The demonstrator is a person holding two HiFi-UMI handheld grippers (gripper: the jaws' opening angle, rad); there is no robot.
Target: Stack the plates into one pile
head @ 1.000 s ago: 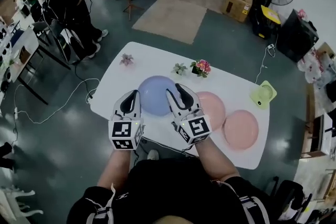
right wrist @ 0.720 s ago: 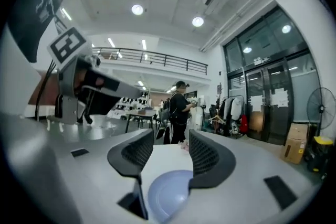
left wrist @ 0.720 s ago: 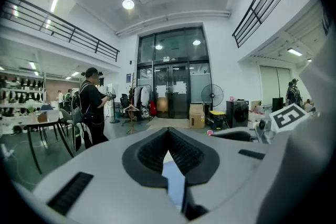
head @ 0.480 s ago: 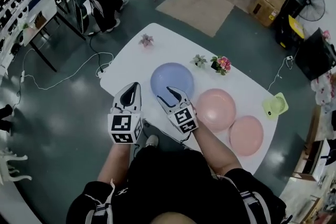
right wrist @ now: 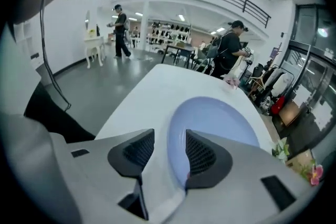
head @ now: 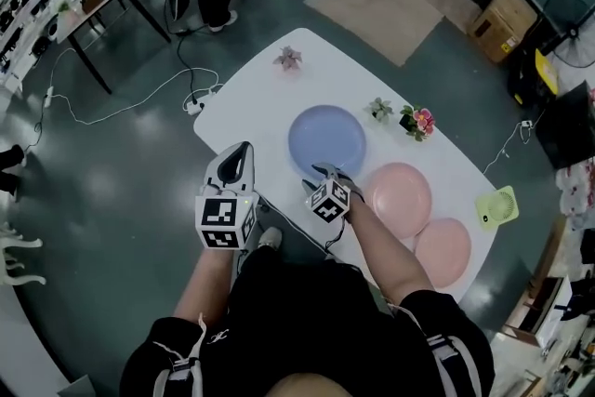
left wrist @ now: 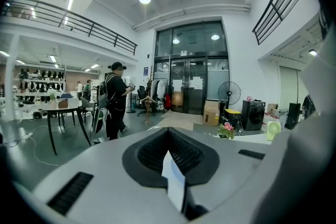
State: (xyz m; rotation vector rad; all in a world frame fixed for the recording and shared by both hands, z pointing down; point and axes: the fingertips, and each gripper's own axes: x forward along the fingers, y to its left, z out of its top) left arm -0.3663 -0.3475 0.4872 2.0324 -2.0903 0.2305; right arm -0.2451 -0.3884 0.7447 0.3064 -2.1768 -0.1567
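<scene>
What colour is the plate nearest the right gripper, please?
The plate is pale blue, clearest in head view.

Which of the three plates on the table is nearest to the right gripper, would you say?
The blue plate, the only one not pink: its near rim sits between the right gripper's jaws, which have just been opening.

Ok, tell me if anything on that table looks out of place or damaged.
Nothing stands out. The blue plate, the middle pink plate and the end pink plate lie flat and whole on the white table, not yet stacked; the flower pots seem upright; nothing spilled.
</scene>
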